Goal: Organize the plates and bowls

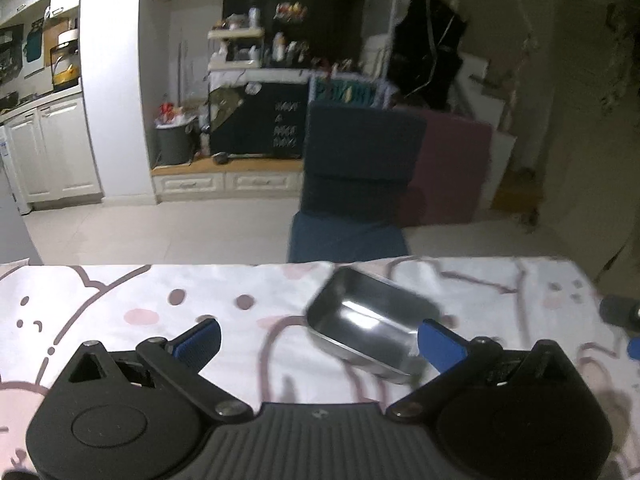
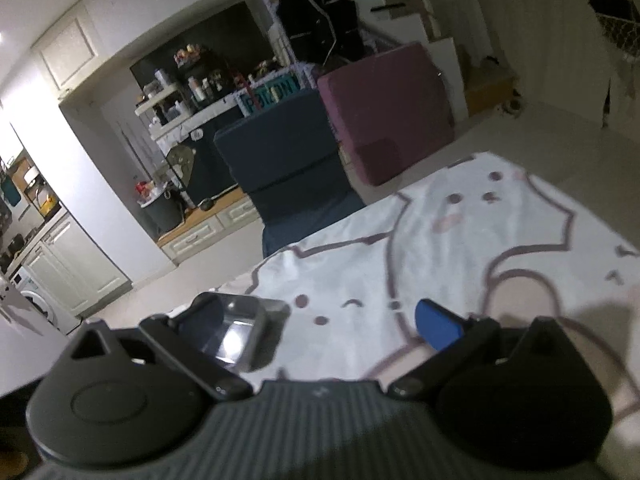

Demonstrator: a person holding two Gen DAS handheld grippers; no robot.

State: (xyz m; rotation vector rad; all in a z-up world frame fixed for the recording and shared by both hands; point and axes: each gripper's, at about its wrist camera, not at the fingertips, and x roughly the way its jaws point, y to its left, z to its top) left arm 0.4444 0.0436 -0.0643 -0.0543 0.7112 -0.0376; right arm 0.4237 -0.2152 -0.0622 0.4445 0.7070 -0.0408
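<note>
The metal tray [image 1: 370, 322] lies on the table [image 1: 120, 300], which a white cloth with pink cartoon drawings covers. Beyond the tray, past the far table edge, stands a dark blue chair [image 1: 356, 176], and a purple cushion block [image 1: 452, 168] is beside it. The left tongs [image 1: 320, 340] are wide apart, holding nothing; their right finger [image 1: 440, 344] overlaps the tray's near corner. The right tongs [image 2: 320, 326] are also wide and hold nothing. In the right wrist view the tray [image 2: 240, 332] is blurred and partly hidden behind the left finger [image 2: 200, 320].
</note>
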